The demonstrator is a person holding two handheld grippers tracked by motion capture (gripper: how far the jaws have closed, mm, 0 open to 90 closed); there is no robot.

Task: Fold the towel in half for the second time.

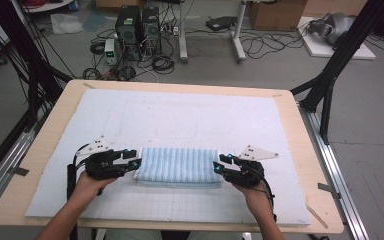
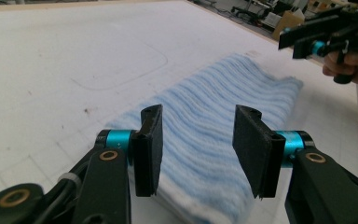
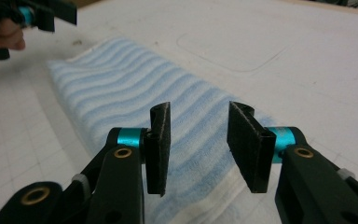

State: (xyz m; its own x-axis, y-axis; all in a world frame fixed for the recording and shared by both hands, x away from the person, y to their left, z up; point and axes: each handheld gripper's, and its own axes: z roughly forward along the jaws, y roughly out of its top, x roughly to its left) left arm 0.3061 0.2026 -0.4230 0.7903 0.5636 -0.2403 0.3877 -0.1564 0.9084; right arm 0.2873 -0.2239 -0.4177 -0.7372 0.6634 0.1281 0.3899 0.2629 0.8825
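Note:
A folded towel point(image 1: 178, 165) with blue and white stripes lies flat on the white mat point(image 1: 180, 120), near the table's front. My left gripper point(image 1: 136, 161) sits at the towel's left end, jaws apart. In the left gripper view the towel point(image 2: 214, 126) runs away between the open pads point(image 2: 150, 149), which do not press it. My right gripper point(image 1: 217, 167) is at the towel's right end, also open. In the right gripper view the towel point(image 3: 135, 98) lies below and beyond the spread pads point(image 3: 160, 144). Neither gripper holds anything.
The mat covers most of a wooden table point(image 1: 45, 145) and bears a faint grid and a rounded rectangle outline point(image 1: 176, 122). Beyond the table stand computer towers point(image 1: 139, 25), cables and black frame legs point(image 1: 330, 75). In each gripper view the other gripper point(image 2: 335, 39) point(image 3: 23, 14) is seen farther off.

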